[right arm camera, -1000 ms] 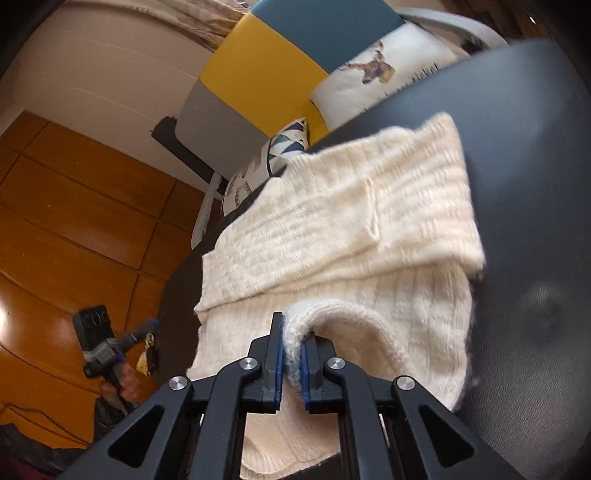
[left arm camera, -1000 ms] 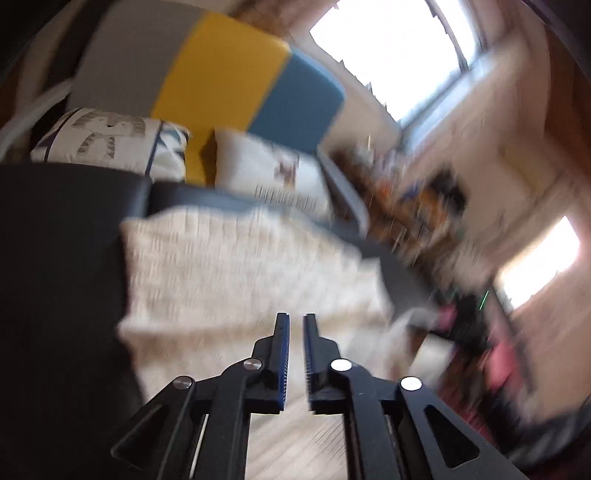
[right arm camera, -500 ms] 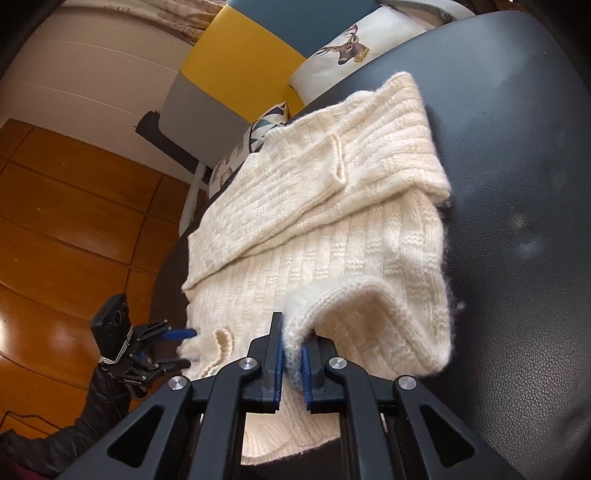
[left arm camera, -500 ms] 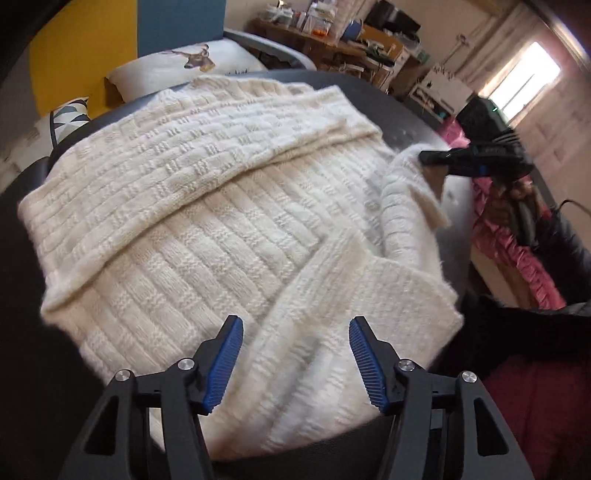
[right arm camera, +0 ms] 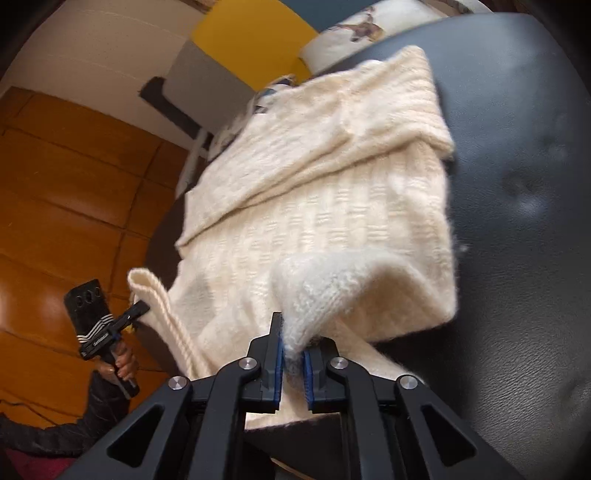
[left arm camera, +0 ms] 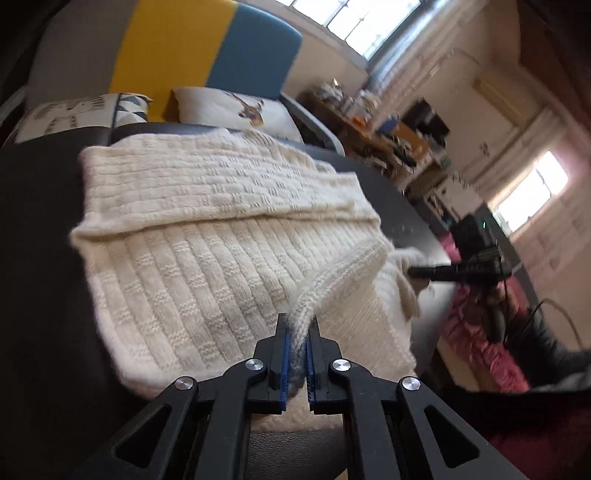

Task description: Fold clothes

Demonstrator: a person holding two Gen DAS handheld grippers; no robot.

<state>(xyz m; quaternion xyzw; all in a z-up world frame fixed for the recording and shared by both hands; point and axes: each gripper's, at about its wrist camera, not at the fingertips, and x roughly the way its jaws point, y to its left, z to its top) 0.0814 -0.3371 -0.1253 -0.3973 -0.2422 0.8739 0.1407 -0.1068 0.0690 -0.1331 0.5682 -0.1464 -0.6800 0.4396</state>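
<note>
A black leather-look tabletop (right arm camera: 517,229) is carrying the work, with a grey, yellow and blue panelled backrest (left arm camera: 207,48) rising beyond its far edge and two printed cushions (left arm camera: 236,110) sitting against it. Bright windows (left arm camera: 354,18) and a cluttered wooden desk (left arm camera: 384,136) are showing in the background of the left wrist view; an orange wood floor (right arm camera: 62,192) is showing in the right wrist view.

A cream knitted sweater (left arm camera: 207,229) is lying across the tabletop, partly folded, with an upper layer doubled over toward the far edge and its near hem hanging slightly over the near edge.

The left gripper (left arm camera: 298,350) is standing at the near edge with its jaws closed narrowly on a ribbed band of the sweater, which is rising out of the jaws as a raised ridge toward the right. The right gripper (right arm camera: 291,356) is likewise clamping a thick fold of the sweater (right arm camera: 332,206) between narrowly set jaws, the knit bulging up above them.

In the right wrist view, the left gripper (right arm camera: 138,308) is appearing at the tabletop's left edge, held by a hand (right arm camera: 123,363) in a dark sleeve, with a lifted ribbed strip at its tip. In the left wrist view, the right gripper (left arm camera: 417,273) is appearing blurred at the right edge, touching the knit.
</note>
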